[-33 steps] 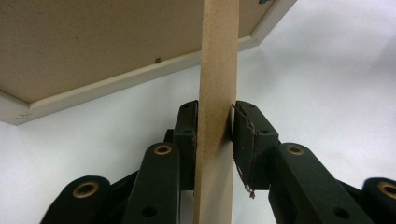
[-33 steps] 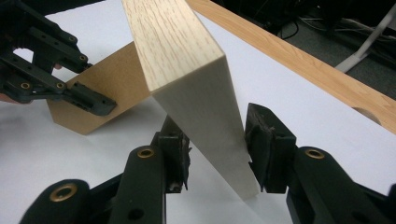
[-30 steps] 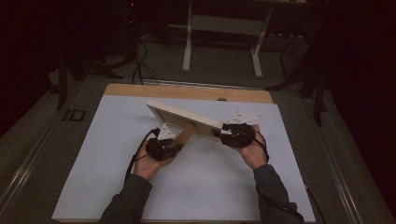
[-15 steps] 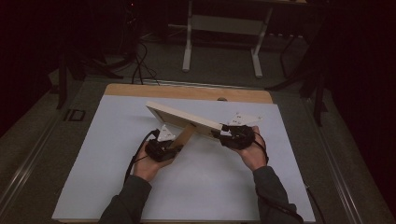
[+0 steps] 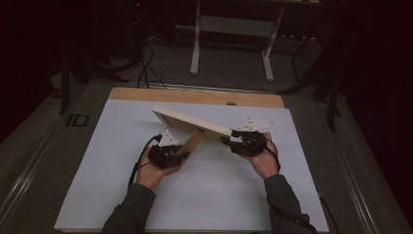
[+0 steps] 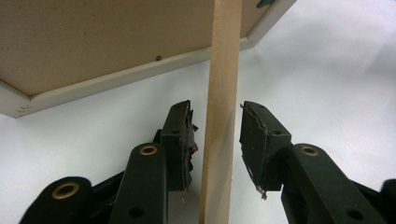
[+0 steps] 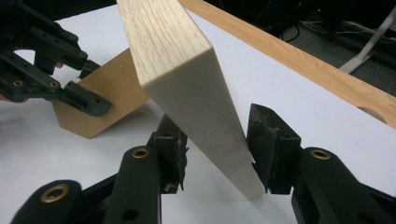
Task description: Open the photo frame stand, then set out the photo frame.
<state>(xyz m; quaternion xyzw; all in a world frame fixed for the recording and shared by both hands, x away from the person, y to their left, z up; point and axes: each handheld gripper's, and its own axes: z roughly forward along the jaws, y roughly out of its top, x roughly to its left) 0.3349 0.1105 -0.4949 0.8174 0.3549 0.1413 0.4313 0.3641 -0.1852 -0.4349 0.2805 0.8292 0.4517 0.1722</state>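
Observation:
A pale wooden picture frame (image 5: 195,123) stands tilted on the white table top (image 5: 219,195), propped by its brown back stand (image 5: 192,141). My left gripper (image 5: 178,152) straddles that stand (image 6: 219,116). Its jaws have just been opening, and small gaps show on both sides of the stand. Above it is the frame's brown backing (image 6: 93,42). My right gripper (image 5: 233,140) sits at the frame's right end. Its jaws have also just been opening, and the frame's edge (image 7: 187,70) lies loosely between its pads. In the right gripper view the left gripper (image 7: 88,105) reaches the stand (image 7: 112,102).
A white sheet covers the table, with a bare wooden strip (image 5: 195,96) along the far edge. Beyond it, on the dark floor, stand a metal table base (image 5: 234,44) and cables (image 5: 146,68). White surface lies open on all sides of the frame.

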